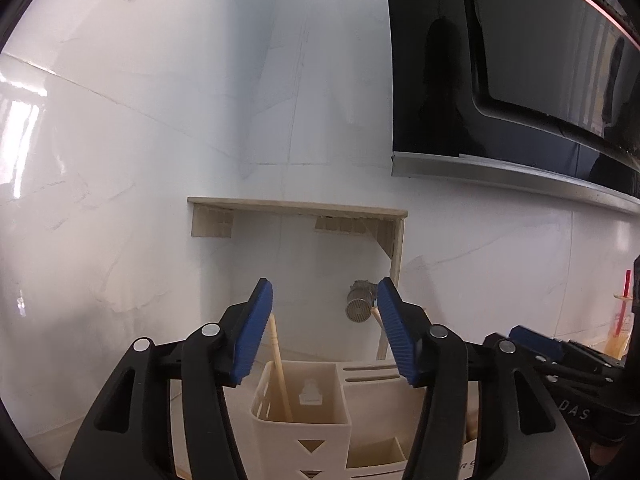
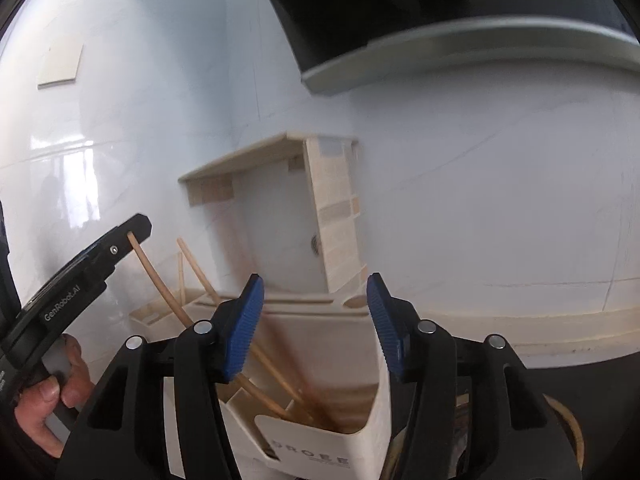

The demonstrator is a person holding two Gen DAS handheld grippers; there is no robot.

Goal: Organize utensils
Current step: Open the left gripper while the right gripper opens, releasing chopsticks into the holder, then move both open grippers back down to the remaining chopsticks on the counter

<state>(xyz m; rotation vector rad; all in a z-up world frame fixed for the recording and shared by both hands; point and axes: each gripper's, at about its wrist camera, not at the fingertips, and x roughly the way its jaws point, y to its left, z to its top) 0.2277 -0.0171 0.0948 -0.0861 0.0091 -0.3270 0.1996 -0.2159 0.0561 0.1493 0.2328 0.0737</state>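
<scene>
A cream utensil holder (image 1: 320,428) with several compartments stands by the white wall. A wooden utensil handle (image 1: 280,364) leans in its left compartment. My left gripper (image 1: 324,332) is open and empty above the holder. In the right wrist view the holder (image 2: 320,436) is close below my right gripper (image 2: 316,328), which is open and empty. Several wooden handles (image 2: 272,392) stand in its compartments, one blurred. The left gripper's black finger (image 2: 120,244) shows at the left beside a wooden handle (image 2: 156,280).
A black range hood (image 1: 520,80) hangs at the upper right. A wooden ledge (image 1: 296,208) and a metal fitting (image 1: 360,304) are on the tiled wall. A cup with a red straw (image 1: 624,320) stands at the far right.
</scene>
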